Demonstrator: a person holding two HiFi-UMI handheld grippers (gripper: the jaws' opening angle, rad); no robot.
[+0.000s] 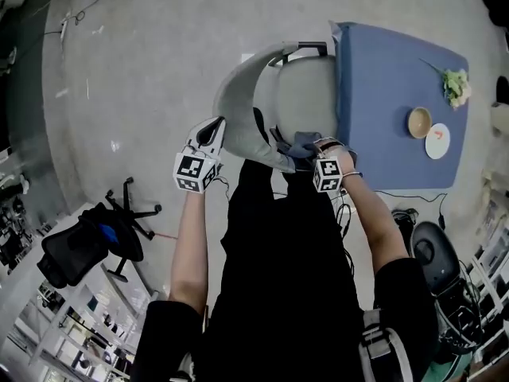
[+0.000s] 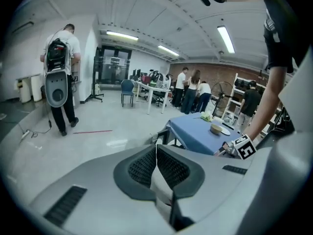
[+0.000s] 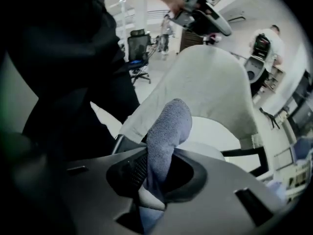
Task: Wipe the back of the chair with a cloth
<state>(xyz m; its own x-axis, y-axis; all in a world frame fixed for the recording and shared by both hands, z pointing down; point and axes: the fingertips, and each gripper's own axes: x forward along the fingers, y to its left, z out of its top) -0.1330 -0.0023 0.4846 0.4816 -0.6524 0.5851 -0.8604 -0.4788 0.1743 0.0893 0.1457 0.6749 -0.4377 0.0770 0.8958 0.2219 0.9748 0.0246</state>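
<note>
Head view, left to right: a black office chair stands on the floor well apart from the work. The left gripper sits at the left end of the chair back, at its upper edge. The left gripper view shows its jaws brought together with nothing between them. It cannot be determined whether this gripper bears on the chair back or only hovers at it.

The chair back is a grey curved shell that wraps the pale seat. The cloth, blue-grey, is at the right end of the chair back, close to the person's body. The right gripper has its jaws clamped on the cloth. In the right gripper view a folded tongue of the cloth rises from between the pads, with the chair back directly behind it. Contact between cloth and shell looks likely in the head view but is not confirmed.

Further right, a blue table abuts the chair and carries flowers, a bowl and a plate.

Task status, as a judgement: the cloth is gripped and presented to the chair back, so the wiping step is in hand. No soil or wipe track is visible, so the area already covered cannot be rated. The span from the cloth toward the left gripper should be treated as outstanding.
</note>
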